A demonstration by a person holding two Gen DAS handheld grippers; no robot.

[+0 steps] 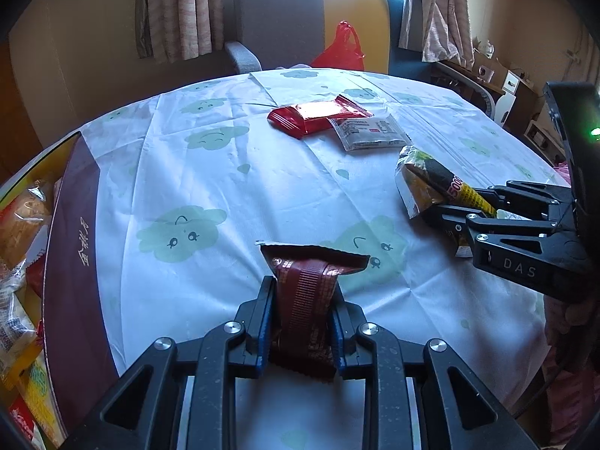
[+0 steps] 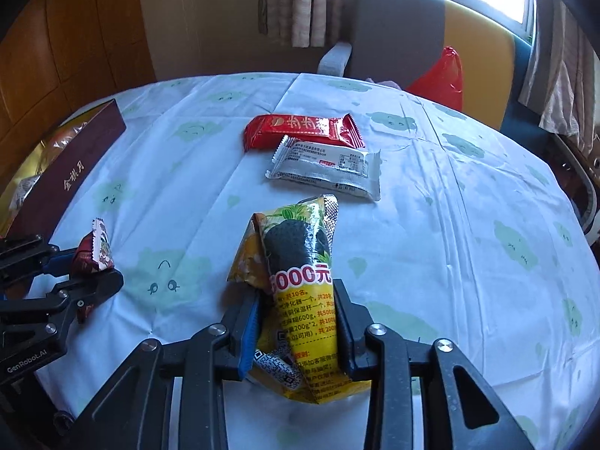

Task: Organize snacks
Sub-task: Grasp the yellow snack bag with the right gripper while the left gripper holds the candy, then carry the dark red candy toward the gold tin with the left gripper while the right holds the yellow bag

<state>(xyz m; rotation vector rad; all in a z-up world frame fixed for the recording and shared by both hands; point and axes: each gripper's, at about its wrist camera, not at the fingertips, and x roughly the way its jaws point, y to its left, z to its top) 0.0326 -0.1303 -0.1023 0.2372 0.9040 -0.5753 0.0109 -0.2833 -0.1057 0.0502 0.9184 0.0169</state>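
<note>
While your left gripper (image 1: 302, 322) has its fingers clamped on a dark red snack packet (image 1: 311, 281) above the surface (image 1: 225, 187), your right gripper (image 2: 296, 326) has its fingers pressed against a yellow snack packet (image 2: 296, 262), held nearer the right edge. A bright red packet (image 2: 300, 129) and a silver packet (image 2: 326, 168) lie overlapping toward the far edge of the surface. At its left edge sits a maroon box (image 1: 75, 243) with more snacks inside. Beyond the far edge stand a chair (image 1: 277, 18) and a red plastic bag (image 1: 343, 47).
</note>
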